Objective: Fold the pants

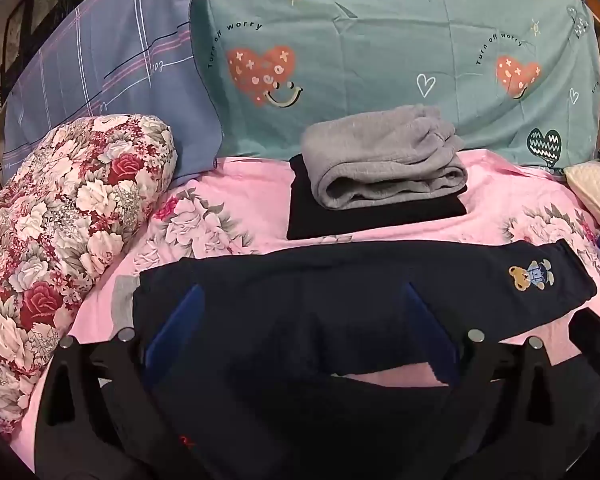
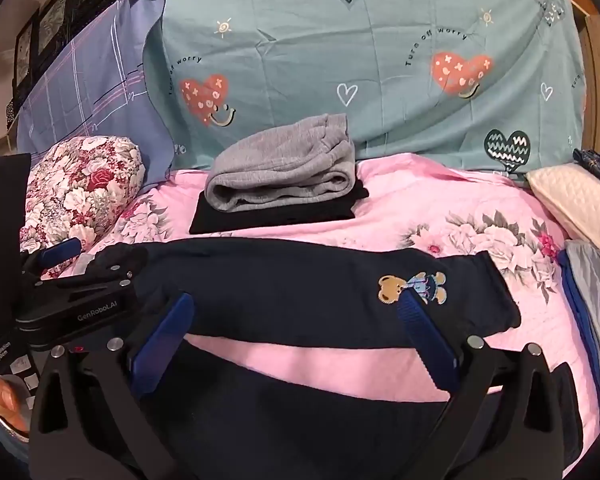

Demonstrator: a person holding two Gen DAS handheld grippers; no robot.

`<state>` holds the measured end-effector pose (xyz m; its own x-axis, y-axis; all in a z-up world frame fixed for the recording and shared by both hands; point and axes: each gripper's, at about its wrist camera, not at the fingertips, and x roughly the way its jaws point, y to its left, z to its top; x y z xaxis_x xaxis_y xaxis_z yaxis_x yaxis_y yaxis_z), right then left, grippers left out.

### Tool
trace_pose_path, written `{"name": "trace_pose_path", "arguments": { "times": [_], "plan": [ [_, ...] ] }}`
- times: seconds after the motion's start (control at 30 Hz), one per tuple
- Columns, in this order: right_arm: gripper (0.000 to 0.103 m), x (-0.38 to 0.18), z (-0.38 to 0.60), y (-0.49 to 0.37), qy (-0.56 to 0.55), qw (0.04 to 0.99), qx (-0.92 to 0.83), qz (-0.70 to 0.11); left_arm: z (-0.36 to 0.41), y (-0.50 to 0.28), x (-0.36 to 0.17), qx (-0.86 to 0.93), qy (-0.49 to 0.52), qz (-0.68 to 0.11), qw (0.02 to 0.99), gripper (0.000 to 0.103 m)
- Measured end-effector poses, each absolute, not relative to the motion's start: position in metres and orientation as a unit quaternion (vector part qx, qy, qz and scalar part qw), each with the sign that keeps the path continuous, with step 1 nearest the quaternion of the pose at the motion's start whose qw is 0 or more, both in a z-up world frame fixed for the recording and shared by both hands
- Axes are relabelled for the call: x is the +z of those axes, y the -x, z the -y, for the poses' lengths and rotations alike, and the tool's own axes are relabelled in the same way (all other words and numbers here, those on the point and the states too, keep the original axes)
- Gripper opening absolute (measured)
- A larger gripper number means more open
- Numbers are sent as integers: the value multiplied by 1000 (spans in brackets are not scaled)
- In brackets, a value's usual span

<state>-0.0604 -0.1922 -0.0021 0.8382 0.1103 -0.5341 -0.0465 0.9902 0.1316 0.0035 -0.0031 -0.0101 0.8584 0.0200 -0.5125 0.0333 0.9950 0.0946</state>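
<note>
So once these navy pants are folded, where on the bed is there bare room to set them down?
Free: pink sheet right of the grey-on-black folded stack, bordered by the teal heart-print cover behind and the cream pillow. A narrower strip lies between the stack and the floral bolster. Crowded: the front, under the navy pants.

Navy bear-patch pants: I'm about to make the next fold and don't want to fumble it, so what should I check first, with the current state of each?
1. Left gripper open over the navy bear-patch pants: ok.
2. Right gripper open, nothing gripped: ok.
3. Pants lying flat on the pink floral bedsheet: ok.
4. Folded grey sweatpants on the folded black garment, apart from the navy pants: ok.
5. Near hem position: cannot tell.
</note>
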Motion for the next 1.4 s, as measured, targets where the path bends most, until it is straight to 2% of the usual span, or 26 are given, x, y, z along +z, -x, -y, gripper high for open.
{"name": "trace_pose_path", "arguments": {
  "times": [0.37, 1.4],
  "plan": [
    [102, 3, 197, 65, -67, 966, 35, -248, -4, -10, -11, 2, -53, -278, 959, 100],
    [102, -6, 198, 59, -76, 959, 41, -269, -9, -14, -15, 13, -51, -285, 957, 100]
  ]
}}
